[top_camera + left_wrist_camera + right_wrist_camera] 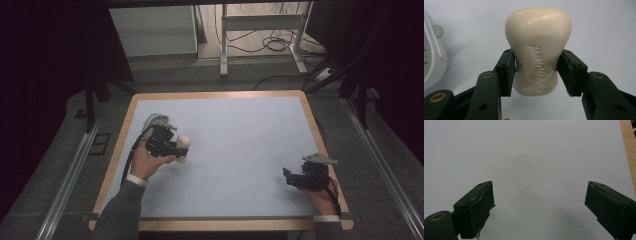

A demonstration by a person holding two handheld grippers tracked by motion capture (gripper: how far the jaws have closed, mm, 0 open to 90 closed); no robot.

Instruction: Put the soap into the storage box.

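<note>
Forearms enter the high view from its bottom edge; the left gripper holds a cream soap bar just above the pale table, near its left side, beside a grey soap dish. The right gripper rests idle near the right edge, probably keeping clear.

Black pads in the left gripper view clamp the soap bar at its narrow waist (a sensible hold, since the flared ends likely stop slipping). Its long axis runs away from the camera, the embossed face toward the lens.

Jaws in the right gripper view stand wide apart over bare table, nothing between them.
</note>
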